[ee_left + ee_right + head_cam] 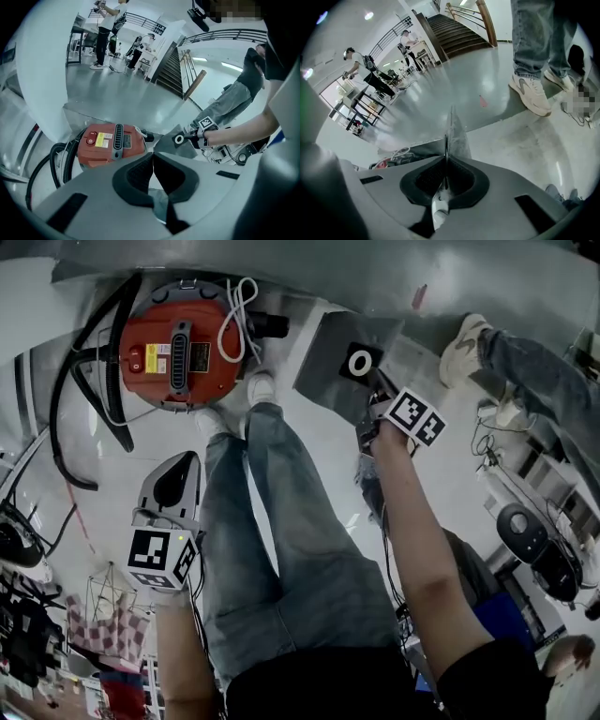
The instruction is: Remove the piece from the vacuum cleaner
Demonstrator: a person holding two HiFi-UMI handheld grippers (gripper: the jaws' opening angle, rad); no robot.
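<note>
One thin edge of the grey piece (339,367) is clamped in the jaws of the right gripper (373,407); a swing could drop it. The jaws of the left gripper (176,474) are together.

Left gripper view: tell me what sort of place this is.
Probably an open indoor hall used as a workshop or lab: a glossy grey floor, a wide staircase with railings, and people standing at work tables.

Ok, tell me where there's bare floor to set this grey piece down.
Bare floor lies between the jeans and the right gripper holding the grey piece, and between the hose and the left gripper. Crowded: round the vacuum cleaner and the cables at far right.
</note>
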